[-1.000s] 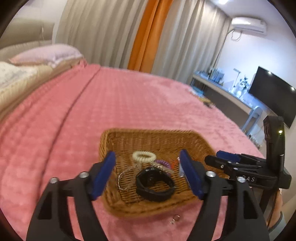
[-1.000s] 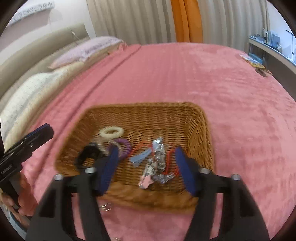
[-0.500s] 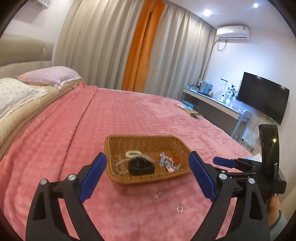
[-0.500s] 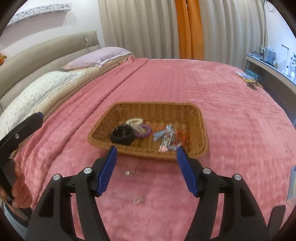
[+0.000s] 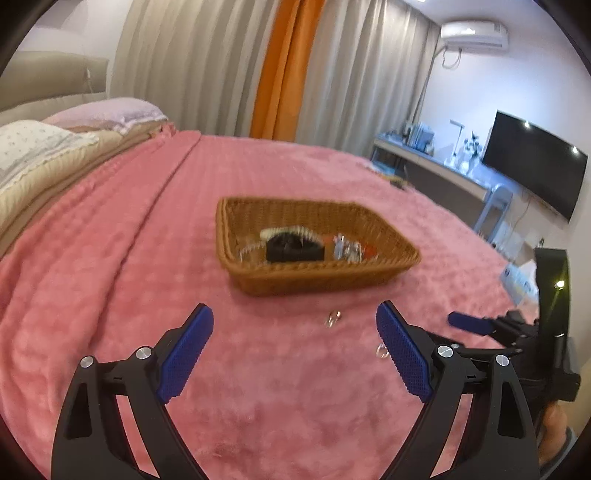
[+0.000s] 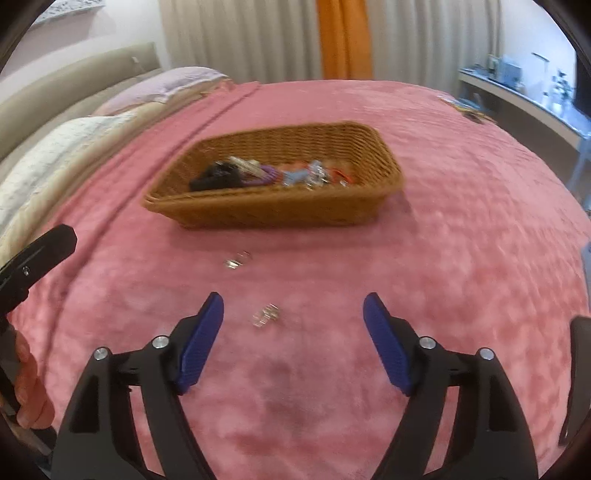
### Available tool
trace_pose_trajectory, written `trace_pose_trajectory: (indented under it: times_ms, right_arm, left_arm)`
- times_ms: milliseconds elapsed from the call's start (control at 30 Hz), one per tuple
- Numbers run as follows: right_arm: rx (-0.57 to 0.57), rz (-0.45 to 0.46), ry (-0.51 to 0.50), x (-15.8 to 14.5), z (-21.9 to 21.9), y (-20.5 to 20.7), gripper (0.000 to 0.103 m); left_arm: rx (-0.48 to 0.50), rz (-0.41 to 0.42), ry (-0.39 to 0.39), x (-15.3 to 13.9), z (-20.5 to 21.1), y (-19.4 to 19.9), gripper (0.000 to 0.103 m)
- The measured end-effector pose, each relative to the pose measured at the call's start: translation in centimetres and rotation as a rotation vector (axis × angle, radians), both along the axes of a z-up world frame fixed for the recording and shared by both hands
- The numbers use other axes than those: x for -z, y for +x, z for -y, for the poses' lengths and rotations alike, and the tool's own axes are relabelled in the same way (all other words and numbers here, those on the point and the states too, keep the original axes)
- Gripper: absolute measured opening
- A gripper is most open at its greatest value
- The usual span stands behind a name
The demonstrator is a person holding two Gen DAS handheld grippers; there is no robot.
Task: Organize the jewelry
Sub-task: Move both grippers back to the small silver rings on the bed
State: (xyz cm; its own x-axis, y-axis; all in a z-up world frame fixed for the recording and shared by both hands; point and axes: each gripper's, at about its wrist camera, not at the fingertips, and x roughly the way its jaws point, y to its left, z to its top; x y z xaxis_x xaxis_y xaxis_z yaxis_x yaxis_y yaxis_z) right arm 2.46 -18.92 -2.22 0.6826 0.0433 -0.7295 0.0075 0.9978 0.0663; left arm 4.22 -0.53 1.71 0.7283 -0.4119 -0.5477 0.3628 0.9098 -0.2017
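Above the pink blanket (image 6: 443,258), both hand-held grippers tilt downward, left (image 5: 295,354) apart, right (image 6: 293,332) opening, empty.

I see a brown wicker basket (image 6: 280,206) holding a black watch (image 6: 218,177) and mixed trinkets; two small silver rings (image 6: 266,315) lie on the pink blanket (image 6: 443,258) before it.

No legible text, label, brand or number in either view. Air conditioner (image 5: 474,34) on the far wall: no readable badge. Small box (image 5: 521,277) at the right bed edge may carry print, but it is too blurred to read. Television (image 5: 535,164): screen dark.
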Motion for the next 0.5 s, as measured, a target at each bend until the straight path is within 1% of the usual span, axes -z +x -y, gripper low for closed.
trace_pose_trajectory:
  times_ms: [100, 233, 367, 433, 500]
  right_arm:
    - [0.008, -0.030, -0.007, 1.2, -0.4, 0.0, 0.074]
    - [-0.007, -0.074, 0.033, 2.6, -0.6, 0.6, 0.073]
    - [-0.029, -0.112, 0.053, 3.3, -1.4, 1.5, 0.058]
    - [-0.035, -0.123, 0.043, 3.5, -1.9, 2.1, 0.053]
    - [-0.043, -0.125, 0.025, 3.4, -2.6, 2.6, 0.045]
  left_arm:
    - [0.021, -0.037, 0.026, 1.7, 0.6, 0.9, 0.088]
    - [0.053, -0.106, 0.053, 3.3, 1.4, 2.3, 0.086]
    - [0.078, -0.149, 0.085, 4.3, 2.0, 3.5, 0.085]
    - [0.109, -0.165, 0.097, 4.5, 2.2, 4.2, 0.083]
    - [0.133, -0.170, 0.112, 4.6, 2.7, 4.6, 0.075]
